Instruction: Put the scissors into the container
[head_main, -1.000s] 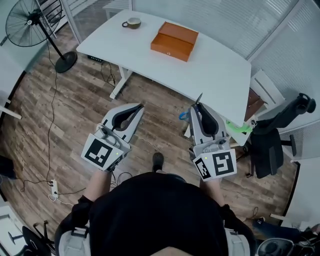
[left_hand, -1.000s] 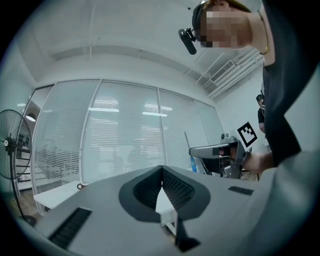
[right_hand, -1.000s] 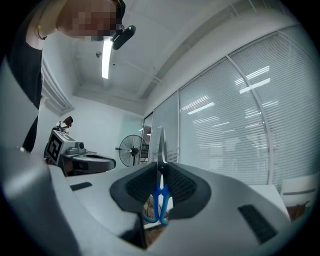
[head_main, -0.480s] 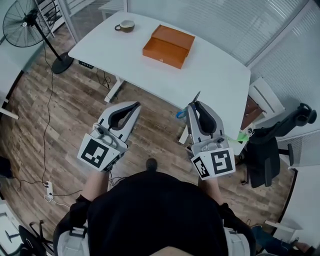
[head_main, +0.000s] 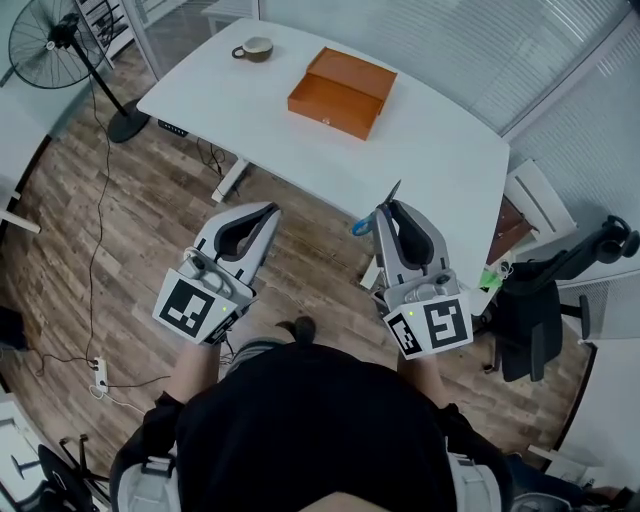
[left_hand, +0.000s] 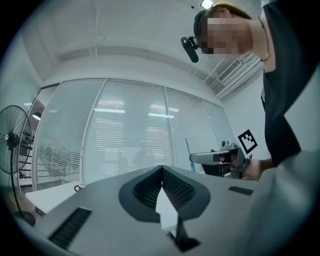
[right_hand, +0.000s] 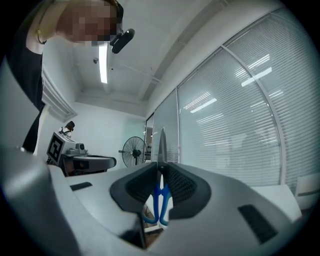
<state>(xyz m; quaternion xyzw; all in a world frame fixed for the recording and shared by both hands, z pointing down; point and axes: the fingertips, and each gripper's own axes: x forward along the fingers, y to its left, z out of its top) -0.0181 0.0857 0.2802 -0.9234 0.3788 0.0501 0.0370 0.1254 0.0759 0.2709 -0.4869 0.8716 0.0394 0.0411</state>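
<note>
From where I stand, the person is on the wood floor (head_main: 150, 200), just short of the white table (head_main: 440, 150) that fills the upper middle of the head view. They hold 2 grippers out in front of the body, roughly level. The right gripper (head_main: 386, 208), right of centre, is clamped on the scissors (head_main: 361, 227). In the right gripper view its 2 ribbed pads press on them from either side. The closed blades stick up past the jaw tips as 1 thin point, and the 2 blue handle loops hang below, in the gap nearer the camera. In the head view the blade tip reaches just over the table's near edge, with the blue handle showing at the gripper's left side. The left gripper (head_main: 271, 208), left of centre over the floor, carries nothing: in the left gripper view its jaw tips meet, with only a narrow wedge of space behind them. The orange container (head_main: 342, 92) sits on the table in the upper middle of the frame, well apart from the scissors. A cup (head_main: 255, 48) stands near the table's upper-left corner. A standing fan (head_main: 50, 40) is at the upper left, and a dark office chair (head_main: 540, 300) at the right edge.
</note>
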